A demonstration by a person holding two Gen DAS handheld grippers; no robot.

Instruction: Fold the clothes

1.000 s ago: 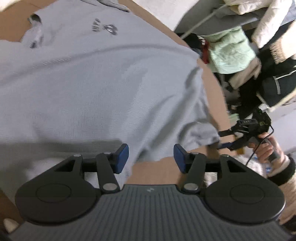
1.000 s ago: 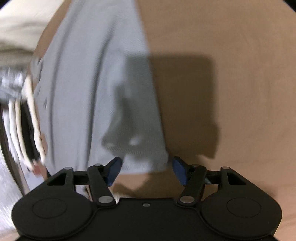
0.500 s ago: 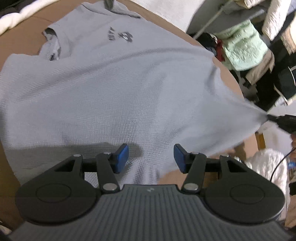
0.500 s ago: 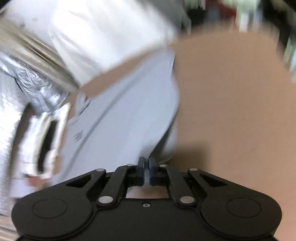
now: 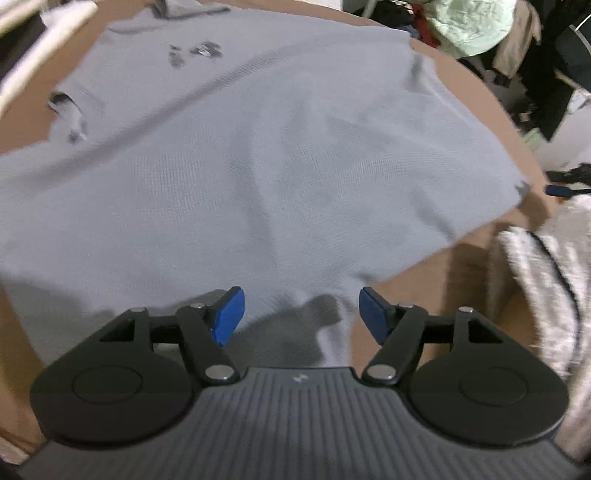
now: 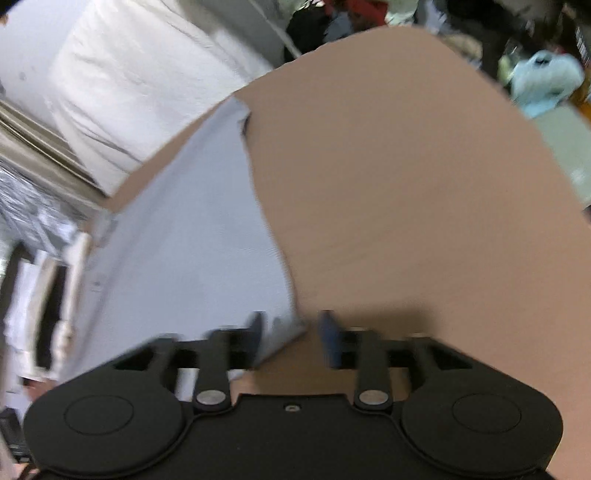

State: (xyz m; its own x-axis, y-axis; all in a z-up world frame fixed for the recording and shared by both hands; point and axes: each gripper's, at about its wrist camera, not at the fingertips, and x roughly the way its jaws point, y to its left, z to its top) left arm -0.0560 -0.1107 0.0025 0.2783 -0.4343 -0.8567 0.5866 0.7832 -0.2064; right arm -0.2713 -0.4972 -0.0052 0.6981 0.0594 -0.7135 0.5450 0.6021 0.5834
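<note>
Released by the right tool (image 6: 291, 338), now parted, the grey shirt (image 5: 258, 158) lies flat; left tool (image 5: 299, 319) gapes wide.

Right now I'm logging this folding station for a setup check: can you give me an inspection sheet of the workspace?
Surface: brown tabletop, bare to the right of the garment.
Job's things: grey T-shirt spread flat, dark chest print facing up; one corner lies between the right gripper's open fingers.
Clutter: pale green garment and a heap of dark clothes beyond the table's far edge; white fuzzy fabric at the near right.
Grippers: left gripper open, over the shirt's near hem; right gripper open, motion-blurred.
Cables: nothing seen.
Surroundings: white sheet hanging at the back; silvery material at left.
</note>
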